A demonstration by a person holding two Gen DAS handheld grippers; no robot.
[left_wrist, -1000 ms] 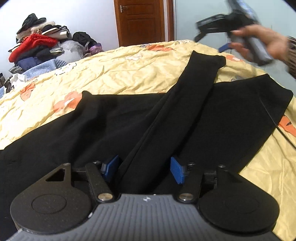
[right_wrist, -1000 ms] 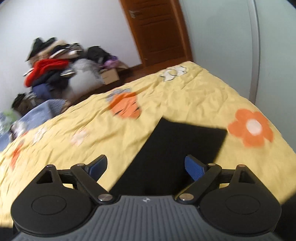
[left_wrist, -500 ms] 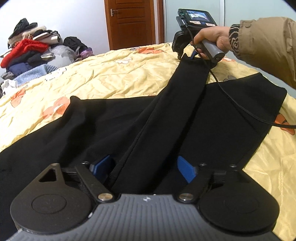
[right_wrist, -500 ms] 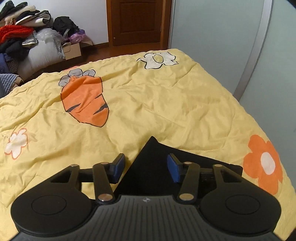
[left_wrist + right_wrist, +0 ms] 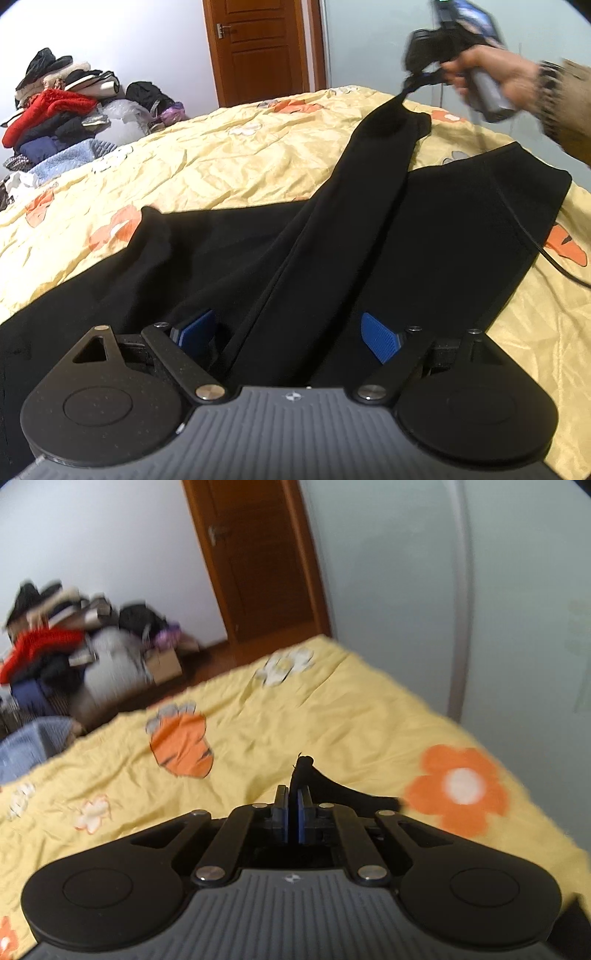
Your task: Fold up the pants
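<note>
Black fabric pants lie on the yellow flowered quilt; right gripper pinches a leg cuff, left gripper gapes wide, straddling a fold.

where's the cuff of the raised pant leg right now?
Pinched in the right tongs, lifted off the yellow bedspread. In the left wrist view the cuff sits top right, near the far end of the bed, left of the other leg.

Clothes pile blurred; pants waistband probably cut off.
</note>
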